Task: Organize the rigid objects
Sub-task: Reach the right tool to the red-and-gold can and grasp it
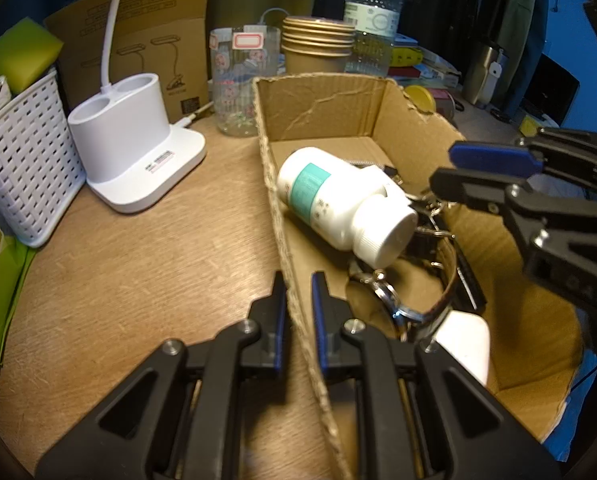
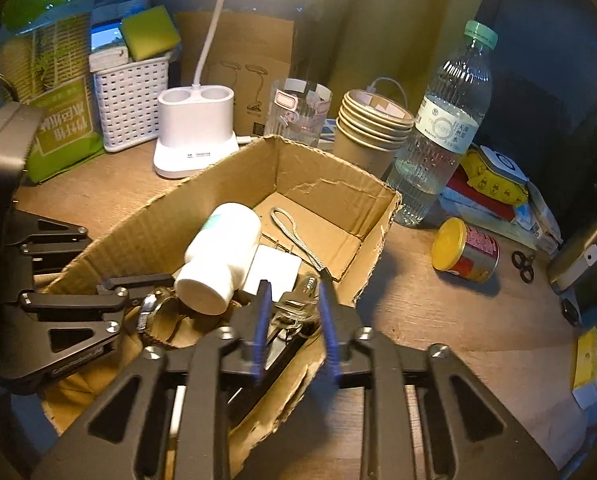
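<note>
An open cardboard box point(image 1: 322, 108) point(image 2: 330, 184) sits on the wooden desk. In it lie a white pill bottle point(image 1: 338, 200) point(image 2: 222, 256) on its side, a wristwatch point(image 1: 398, 304) point(image 2: 154, 308), a bunch of keys point(image 2: 294, 308), a grey cord loop point(image 2: 294, 236) and a flat white block point(image 2: 276, 268). My left gripper point(image 1: 298, 296) point(image 2: 146, 290) is shut on the box's near left wall. My right gripper point(image 2: 294, 320) point(image 1: 446, 166) hangs open over the box's near right corner, just above the keys, and its pads touch nothing. A yellow-lidded can point(image 2: 464, 250) lies on the desk to the right of the box.
Behind the box stand a white lamp base point(image 1: 138, 148) point(image 2: 196, 136), a white basket point(image 1: 22, 160), a glass point(image 1: 242, 80), stacked paper cups point(image 2: 374, 128) and a water bottle point(image 2: 442, 128). Packets and a metal flask point(image 2: 578, 256) crowd the right side.
</note>
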`<action>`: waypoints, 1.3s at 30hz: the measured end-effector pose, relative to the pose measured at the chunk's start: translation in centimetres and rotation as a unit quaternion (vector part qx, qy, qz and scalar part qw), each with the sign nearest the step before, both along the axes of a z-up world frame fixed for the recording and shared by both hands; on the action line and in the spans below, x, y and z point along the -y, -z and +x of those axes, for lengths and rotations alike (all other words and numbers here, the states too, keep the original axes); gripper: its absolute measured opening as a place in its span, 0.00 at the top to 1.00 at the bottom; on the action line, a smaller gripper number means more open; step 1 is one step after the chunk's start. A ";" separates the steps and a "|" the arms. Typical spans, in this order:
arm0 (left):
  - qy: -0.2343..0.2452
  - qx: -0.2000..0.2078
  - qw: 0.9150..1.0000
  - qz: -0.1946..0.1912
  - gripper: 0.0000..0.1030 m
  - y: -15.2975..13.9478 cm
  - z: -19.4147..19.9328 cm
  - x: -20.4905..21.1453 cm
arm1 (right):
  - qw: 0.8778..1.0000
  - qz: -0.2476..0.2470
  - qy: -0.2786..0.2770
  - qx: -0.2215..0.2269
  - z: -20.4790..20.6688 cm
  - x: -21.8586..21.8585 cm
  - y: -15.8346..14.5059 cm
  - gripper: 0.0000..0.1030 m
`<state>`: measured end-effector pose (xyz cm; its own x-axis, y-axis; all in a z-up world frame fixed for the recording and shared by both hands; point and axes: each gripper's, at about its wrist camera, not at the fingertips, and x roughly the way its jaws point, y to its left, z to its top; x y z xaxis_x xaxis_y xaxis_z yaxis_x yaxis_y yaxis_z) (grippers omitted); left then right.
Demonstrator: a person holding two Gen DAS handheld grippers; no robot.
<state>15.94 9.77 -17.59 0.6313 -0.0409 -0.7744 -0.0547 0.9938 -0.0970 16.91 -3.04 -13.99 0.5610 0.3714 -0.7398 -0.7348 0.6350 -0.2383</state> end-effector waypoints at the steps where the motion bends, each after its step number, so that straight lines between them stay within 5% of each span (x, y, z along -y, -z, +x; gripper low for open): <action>1: 0.000 0.000 1.000 0.000 0.88 0.0 0.0 0.0 | 1.000 -0.001 0.000 0.001 -0.1 0.0 -0.1 0.72; 25: 0.000 0.000 1.000 0.000 0.88 0.0 0.0 0.0 | 0.995 0.068 0.069 0.032 1.1 4.9 -3.9 0.60; 39: 0.000 0.000 1.000 0.000 0.88 0.0 0.0 0.0 | 0.986 0.101 0.129 0.029 5.3 8.6 -3.2 0.24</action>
<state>15.93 9.72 -17.56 0.6314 -0.0404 -0.7744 -0.0547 0.9938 -0.0965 22.20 -11.61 -10.76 0.6954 0.3482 -0.6286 -0.5321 0.8374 -0.1247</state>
